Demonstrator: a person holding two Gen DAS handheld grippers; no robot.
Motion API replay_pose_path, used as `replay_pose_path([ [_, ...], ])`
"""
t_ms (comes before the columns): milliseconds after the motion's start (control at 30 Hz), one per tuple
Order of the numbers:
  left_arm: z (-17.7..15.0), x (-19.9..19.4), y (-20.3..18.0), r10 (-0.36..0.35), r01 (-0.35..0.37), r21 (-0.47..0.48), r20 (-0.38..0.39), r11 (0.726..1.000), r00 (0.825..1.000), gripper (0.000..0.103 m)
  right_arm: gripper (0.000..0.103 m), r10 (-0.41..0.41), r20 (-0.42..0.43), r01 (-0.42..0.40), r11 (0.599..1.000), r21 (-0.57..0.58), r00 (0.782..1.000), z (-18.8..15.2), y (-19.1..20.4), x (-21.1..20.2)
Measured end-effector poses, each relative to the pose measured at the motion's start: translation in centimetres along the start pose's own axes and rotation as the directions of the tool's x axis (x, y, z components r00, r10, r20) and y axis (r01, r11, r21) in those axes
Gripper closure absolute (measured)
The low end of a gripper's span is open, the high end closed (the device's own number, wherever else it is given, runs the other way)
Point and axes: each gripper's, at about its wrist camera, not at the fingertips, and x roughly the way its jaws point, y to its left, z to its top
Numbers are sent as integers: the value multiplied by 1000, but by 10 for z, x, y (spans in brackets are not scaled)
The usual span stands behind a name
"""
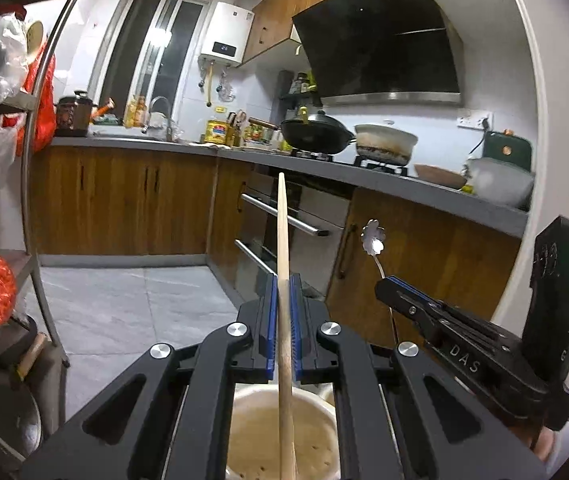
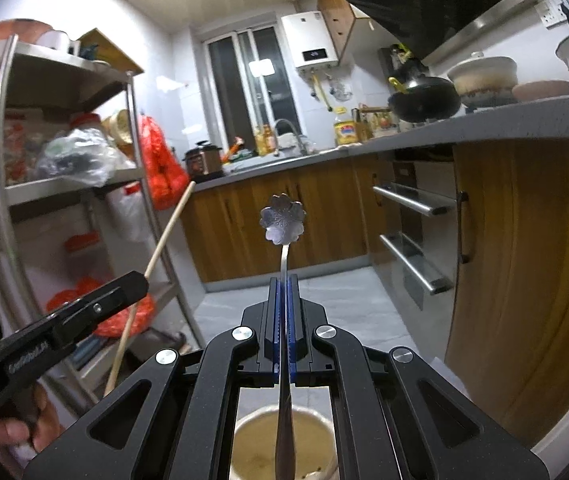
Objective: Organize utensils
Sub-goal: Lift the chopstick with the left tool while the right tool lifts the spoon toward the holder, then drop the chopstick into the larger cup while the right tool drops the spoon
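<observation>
Left wrist view shows the left gripper (image 1: 283,280) clamped on a long wooden chopstick (image 1: 283,232), its blue pads (image 1: 271,312) pressed to either side of the stick. The chopstick stands nearly upright, its tip rising in front of the oven drawers (image 1: 284,216) while its lower end drops toward the cream-coloured holder cup (image 1: 284,436) directly beneath the jaws. To the right in the same view, the right gripper (image 1: 398,285) reaches in at an angle, holding a metal spoon (image 1: 373,237) whose flower-shaped end points up before the wooden cabinet door (image 1: 424,256). Right wrist view confirms that grip: the right gripper (image 2: 284,284) is closed tight on the thin metal handle, the flower end (image 2: 283,219) sticking up above the fingertips and the wider lower part hanging over the cup (image 2: 252,440), which sits below the jaws. At the left of this view the left gripper (image 2: 132,284) holds the chopstick (image 2: 168,232) tilted, in front of a steel shelf rack (image 2: 136,120) with red bags. A grey countertop (image 2: 484,124) with a black wok (image 2: 424,100) runs along the right side.
</observation>
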Motion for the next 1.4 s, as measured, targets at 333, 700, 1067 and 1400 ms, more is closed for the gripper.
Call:
replay_pose_path([
  [333,-26,5,8,46,-46,14,-7,999,999,97,99,-70,-38,67,995,-76,997,-20,3,17],
  [700,-45,-35,3,91,-87,98,-43,991,995,97,99,-112,-190,87,987,-136,975,-38,9,-20],
  [1067,-58,-39,1,103,-89,122,-115,989,988,97,99,-53,-222,13,984,-175,974,-55,26,-36],
  [1400,-56,-41,0,118,-104,130,-106,986,987,95,86,-49,-233,11,987,-162,971,-55,23,-32],
])
